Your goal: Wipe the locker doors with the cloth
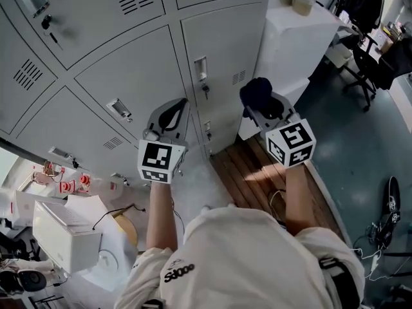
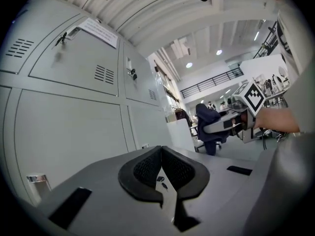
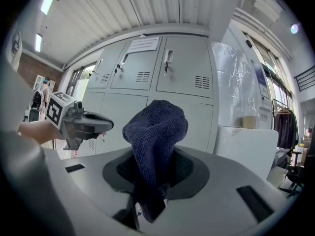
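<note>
Grey locker doors (image 1: 138,69) fill the upper left of the head view, with vents and key locks; they also show in the left gripper view as locker doors (image 2: 69,132) and in the right gripper view as locker doors (image 3: 182,77). My right gripper (image 1: 257,98) is shut on a dark blue cloth (image 3: 156,132), which bunches up above the jaws as the cloth (image 1: 256,92) a short way off the lower locker door. My left gripper (image 1: 172,113) is shut with nothing in it, its jaws pressed together (image 2: 160,154), held near the lockers left of the right one.
A white cabinet (image 1: 296,37) with a jar on top stands right of the lockers. Wooden floor boards (image 1: 251,172) lie below. A white box (image 1: 61,234) and clutter sit at lower left. Office chairs (image 1: 370,63) stand at the far right.
</note>
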Tool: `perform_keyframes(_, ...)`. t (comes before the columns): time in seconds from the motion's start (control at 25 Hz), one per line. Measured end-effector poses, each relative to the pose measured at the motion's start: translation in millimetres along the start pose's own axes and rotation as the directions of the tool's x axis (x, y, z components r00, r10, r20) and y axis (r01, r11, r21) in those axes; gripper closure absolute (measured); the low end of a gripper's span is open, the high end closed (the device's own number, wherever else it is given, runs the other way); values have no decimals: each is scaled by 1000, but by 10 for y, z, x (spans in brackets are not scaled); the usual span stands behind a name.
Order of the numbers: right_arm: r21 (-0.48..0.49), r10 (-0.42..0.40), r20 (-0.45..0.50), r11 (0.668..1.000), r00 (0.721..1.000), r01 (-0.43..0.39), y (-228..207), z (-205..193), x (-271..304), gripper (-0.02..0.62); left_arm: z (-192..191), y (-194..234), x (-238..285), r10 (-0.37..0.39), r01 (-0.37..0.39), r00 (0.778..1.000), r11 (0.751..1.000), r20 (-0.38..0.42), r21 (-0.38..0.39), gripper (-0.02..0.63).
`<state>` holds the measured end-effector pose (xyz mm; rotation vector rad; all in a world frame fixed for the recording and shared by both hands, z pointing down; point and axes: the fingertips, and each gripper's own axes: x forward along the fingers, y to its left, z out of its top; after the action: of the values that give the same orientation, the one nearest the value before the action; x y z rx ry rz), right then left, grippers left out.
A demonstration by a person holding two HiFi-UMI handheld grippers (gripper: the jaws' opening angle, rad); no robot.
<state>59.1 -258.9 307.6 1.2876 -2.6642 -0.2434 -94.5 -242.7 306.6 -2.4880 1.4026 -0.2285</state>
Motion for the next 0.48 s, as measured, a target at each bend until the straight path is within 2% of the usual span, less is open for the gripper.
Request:
perform_keyframes(0.28,-41,52,28,998,998,-51,202,136,64,492,154,20,-180,13,-13,999,1000,35,17,588)
perform_keyframes(0.48,-48,74,27,996,997,-72,260,103,93,492,107,-15,-176,11,-11,1000,1000,25,22,588)
